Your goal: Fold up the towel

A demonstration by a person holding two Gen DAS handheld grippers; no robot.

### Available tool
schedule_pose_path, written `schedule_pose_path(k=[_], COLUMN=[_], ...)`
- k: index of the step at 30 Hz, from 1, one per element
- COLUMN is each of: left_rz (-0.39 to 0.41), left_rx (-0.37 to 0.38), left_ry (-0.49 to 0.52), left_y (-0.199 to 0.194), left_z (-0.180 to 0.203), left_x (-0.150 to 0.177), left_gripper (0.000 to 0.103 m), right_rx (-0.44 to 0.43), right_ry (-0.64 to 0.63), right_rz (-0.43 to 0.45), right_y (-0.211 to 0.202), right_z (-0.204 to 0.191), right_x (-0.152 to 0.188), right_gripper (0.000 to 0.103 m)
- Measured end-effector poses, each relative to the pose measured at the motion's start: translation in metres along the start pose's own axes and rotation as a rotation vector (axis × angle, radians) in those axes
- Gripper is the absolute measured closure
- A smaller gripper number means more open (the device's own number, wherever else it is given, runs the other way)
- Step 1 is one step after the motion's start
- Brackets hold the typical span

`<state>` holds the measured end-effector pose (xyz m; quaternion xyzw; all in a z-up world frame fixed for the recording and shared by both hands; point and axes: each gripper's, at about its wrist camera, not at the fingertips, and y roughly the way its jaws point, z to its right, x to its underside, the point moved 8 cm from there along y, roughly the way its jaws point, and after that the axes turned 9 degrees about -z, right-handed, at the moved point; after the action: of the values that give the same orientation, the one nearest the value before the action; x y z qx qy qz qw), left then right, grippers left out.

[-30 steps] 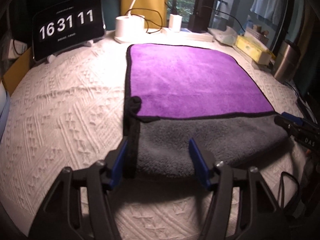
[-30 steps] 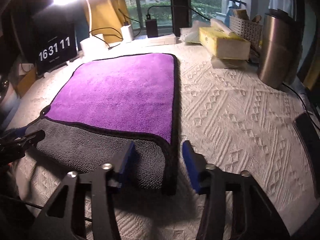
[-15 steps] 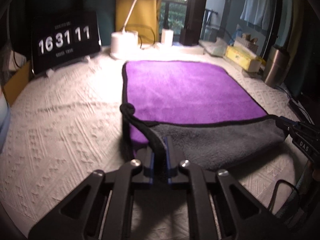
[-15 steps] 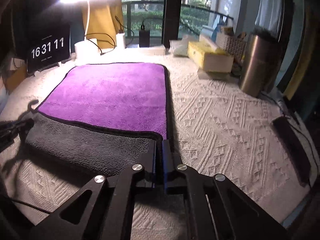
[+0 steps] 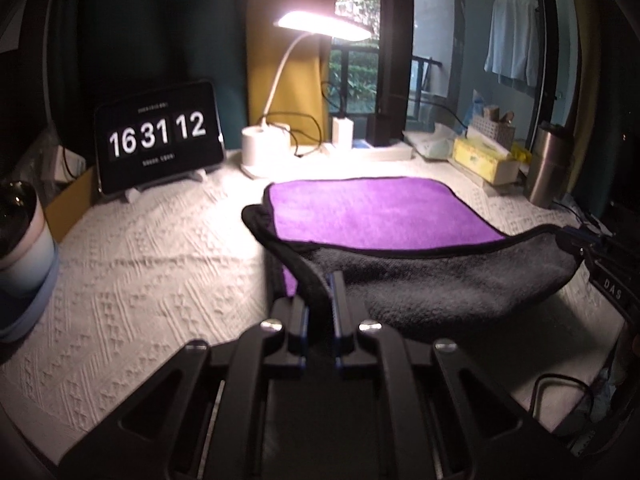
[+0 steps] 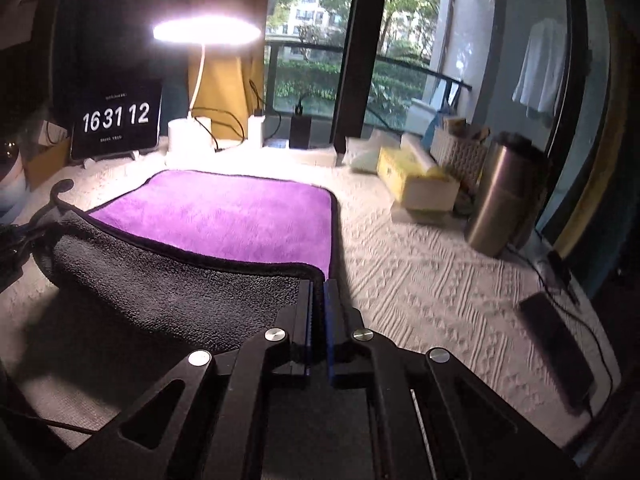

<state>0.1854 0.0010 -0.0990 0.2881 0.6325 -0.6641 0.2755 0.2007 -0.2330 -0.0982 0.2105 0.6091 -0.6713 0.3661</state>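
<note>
A towel, purple on one face (image 5: 376, 216) and grey on the other (image 5: 440, 280), lies on a white textured cloth. Its near edge is lifted off the cloth and sags between both grippers. My left gripper (image 5: 320, 280) is shut on the towel's near left corner. My right gripper (image 6: 318, 284) is shut on the near right corner; the towel also shows in the right wrist view (image 6: 224, 216). The right gripper's tip shows at the right edge of the left wrist view (image 5: 576, 240). The far half of the towel lies flat.
A clock tablet (image 5: 158, 136) and a lit desk lamp (image 5: 266, 148) stand at the back. A yellow tissue box (image 6: 416, 180) and a steel tumbler (image 6: 500, 200) stand at the right. A pale cup (image 5: 20, 240) is at the left. A dark phone (image 6: 556, 340) with a cable lies near right.
Both grippers closed on the towel's near corners and lifted them. The near edge has risen off the cloth, and both cameras now sit higher and look more level.
</note>
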Motion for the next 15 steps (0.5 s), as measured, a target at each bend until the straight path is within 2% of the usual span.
schedule_pose_path(k=[15], left_rz=[0.138], left_rx=[-0.026], left_ry=[0.037], left_y=[-0.014], left_z=[0.004], left_x=[-0.040], left_gripper=[0.094], right_rx=[-0.035], right_ry=[0.001], right_rz=[0.115], right_y=[-0.002], right_z=[0.014], right_x=[-0.039], right_gripper=[0.097])
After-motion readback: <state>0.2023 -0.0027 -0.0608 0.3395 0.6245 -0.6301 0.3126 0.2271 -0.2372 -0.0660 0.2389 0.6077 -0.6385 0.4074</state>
